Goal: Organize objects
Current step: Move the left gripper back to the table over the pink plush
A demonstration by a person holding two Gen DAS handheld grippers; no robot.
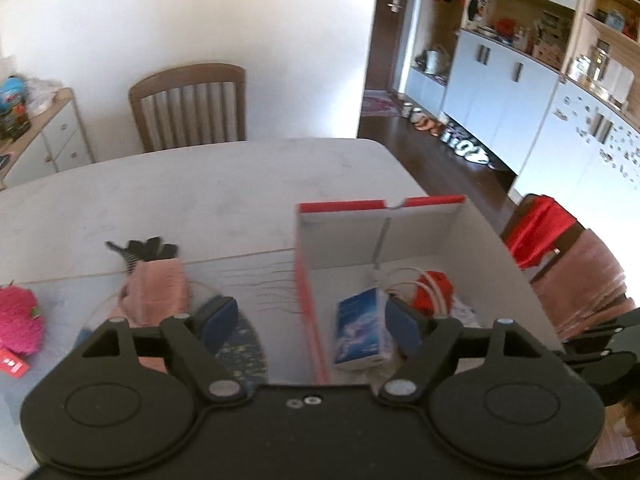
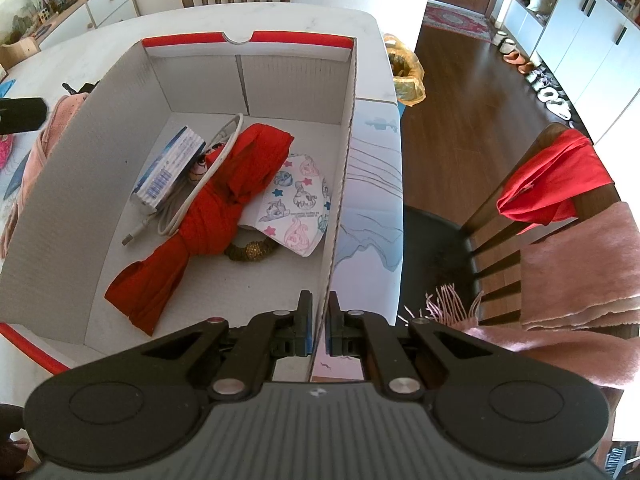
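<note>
Right gripper (image 2: pixel 319 322): fingers pressed onto the near right wall of the box (image 2: pixel 60 184), one finger inside, one outside, pinching the cardboard.
Left gripper (image 1: pixel 310 320): fingers spread wide, nothing between them; it straddles the box's left wall, one finger over the table side, the other over the box interior.
Box: open, white inside with a red rim, standing on the table (image 1: pixel 200 192) near its right edge.
Box contents: blue packet (image 2: pixel 168 166) leaning at the left; white cable (image 2: pixel 192 196) looped beside it, plug end toward the near wall; red cloth (image 2: pixel 224 204) lying diagonally across the middle; printed mask (image 2: pixel 296 204) to its right; a gold ring (image 2: pixel 248 254) partly under the cloth and mask.
Outside the box, left: pink cloth (image 1: pixel 158 288) with a dark glove (image 1: pixel 148 250) just behind it, and a fuzzy pink thing (image 1: pixel 18 322) further left, all on the table.
Chair (image 2: pixel 560 216): right of the table, draped with a red cloth and a pink scarf.
</note>
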